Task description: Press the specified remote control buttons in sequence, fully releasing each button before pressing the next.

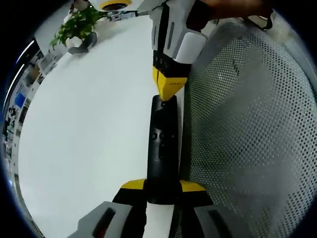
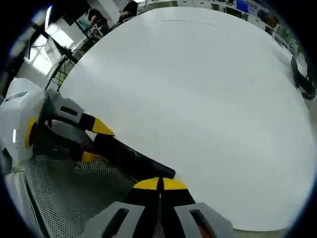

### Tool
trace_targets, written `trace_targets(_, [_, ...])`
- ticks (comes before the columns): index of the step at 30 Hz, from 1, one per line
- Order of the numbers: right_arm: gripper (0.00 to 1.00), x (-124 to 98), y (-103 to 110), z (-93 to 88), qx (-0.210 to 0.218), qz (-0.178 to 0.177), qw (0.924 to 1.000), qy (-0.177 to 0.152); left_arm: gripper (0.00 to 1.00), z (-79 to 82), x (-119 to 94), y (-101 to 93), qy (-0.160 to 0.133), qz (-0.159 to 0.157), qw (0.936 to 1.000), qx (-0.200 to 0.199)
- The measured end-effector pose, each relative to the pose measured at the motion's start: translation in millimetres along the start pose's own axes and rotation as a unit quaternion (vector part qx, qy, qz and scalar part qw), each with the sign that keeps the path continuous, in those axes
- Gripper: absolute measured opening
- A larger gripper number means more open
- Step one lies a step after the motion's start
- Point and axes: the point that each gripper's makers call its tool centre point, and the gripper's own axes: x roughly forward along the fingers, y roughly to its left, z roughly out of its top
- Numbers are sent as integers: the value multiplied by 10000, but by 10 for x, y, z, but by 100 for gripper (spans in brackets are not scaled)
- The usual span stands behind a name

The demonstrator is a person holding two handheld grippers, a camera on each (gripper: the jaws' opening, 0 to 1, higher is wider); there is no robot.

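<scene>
Left hand-held gripper (image 1: 162, 191) clamped near end of black remote control (image 1: 163, 148). Right hand-held gripper (image 2: 160, 184) jaws closed together, yellow tips touching remote's far end. Remote lay along white desk (image 2: 198, 99) edge, beside grey mesh chair (image 1: 247, 124). No readable writing. Broad bare desk beyond; potted plant (image 1: 77, 27) at far rim.
</scene>
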Motion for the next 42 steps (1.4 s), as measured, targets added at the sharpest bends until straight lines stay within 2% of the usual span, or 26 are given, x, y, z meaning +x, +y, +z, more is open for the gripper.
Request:
trace_targets(2, [0, -4, -50, 60, -2, -90, 9999, -99, 22, 36, -32, 92, -34, 210, 9997, 141])
trace_targets(5, [0, 2, -84, 112, 10, -93, 9999, -54, 22, 58, -37, 128, 48, 87, 9999, 56])
trace_targets(9, [0, 9, -115, 170, -82, -154, 9998, -29, 22, 60, -2, 211, 88, 125, 9998, 106])
trace_targets(21, [0, 16, -164, 241, -172, -184, 9997, 45, 23, 52, 40, 264, 125, 87, 9999, -25])
trace_targets(23, [0, 18, -165, 250, -149, -184, 9997, 8, 23, 50, 40, 268, 128, 17, 9998, -117])
trace_targets(28, [0, 17, -161, 229, -167, -250, 9995, -123, 24, 49, 40, 254, 120, 13, 9999, -57])
trace_targets(33, [0, 13, -180, 237, 309, -93, 9989, -330, 24, 50, 38, 253, 40, 21, 10000, -76])
trace_targets(42, [0, 18, -153, 233, 301, -164, 9988, -340, 24, 48, 39, 251, 19, 23, 9999, -104])
